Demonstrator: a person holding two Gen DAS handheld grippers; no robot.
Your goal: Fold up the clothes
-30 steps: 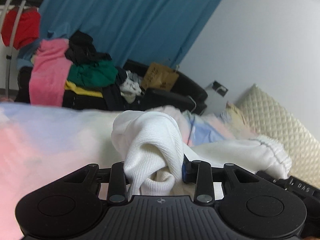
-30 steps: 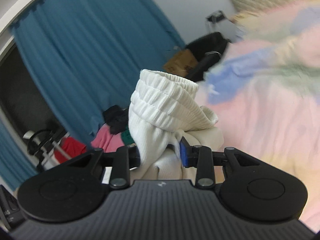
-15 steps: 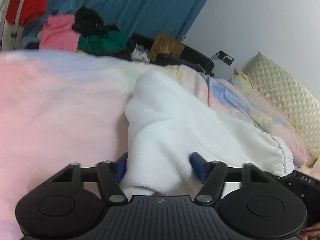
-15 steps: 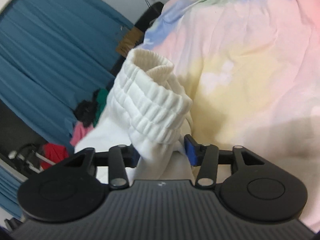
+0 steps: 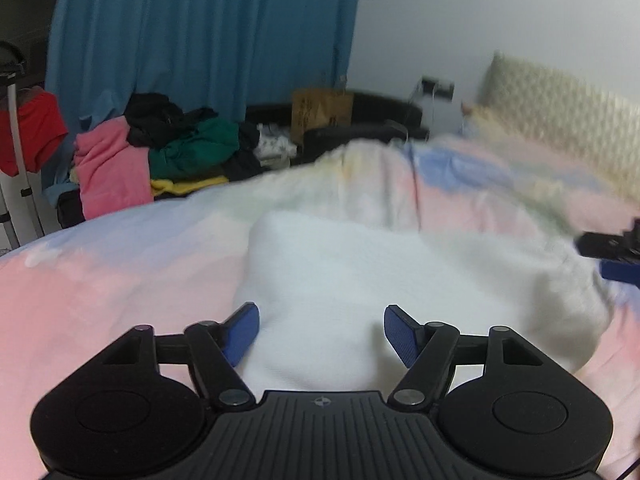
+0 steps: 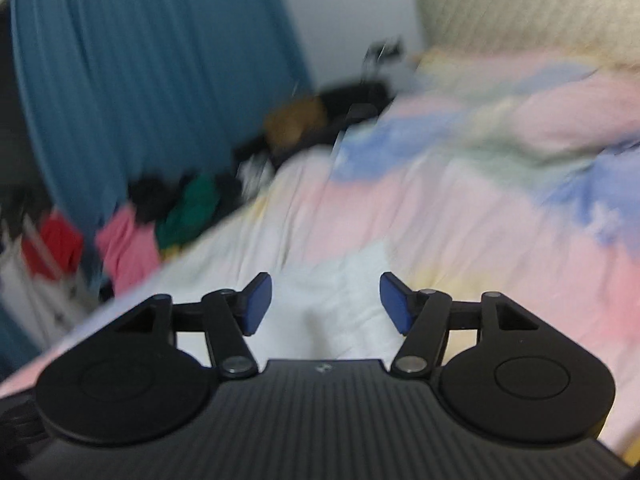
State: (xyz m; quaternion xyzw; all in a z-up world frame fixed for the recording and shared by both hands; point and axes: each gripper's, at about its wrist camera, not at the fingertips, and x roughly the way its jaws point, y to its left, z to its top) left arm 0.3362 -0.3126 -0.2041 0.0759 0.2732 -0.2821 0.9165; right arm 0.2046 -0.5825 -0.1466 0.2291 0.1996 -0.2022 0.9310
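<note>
Both sets of fingers are spread wide, left gripper [image 5: 321, 334] and right gripper [image 6: 323, 304] holding nothing. The white garment [image 5: 360, 280] lies doubled over on the bed [image 5: 100, 280], released. A heap of clothes [image 5: 168, 152] waits beyond, so plenty seems left.

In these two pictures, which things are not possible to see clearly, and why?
- White garment, left wrist view: near edge hidden behind the left gripper; which garment it is cannot be told.
- Same garment, right wrist view: mostly hidden below the right gripper, blurred.
- Clothes pile, right wrist view: motion blur smears it.
- Cardboard box print, left wrist view: too small.
</note>
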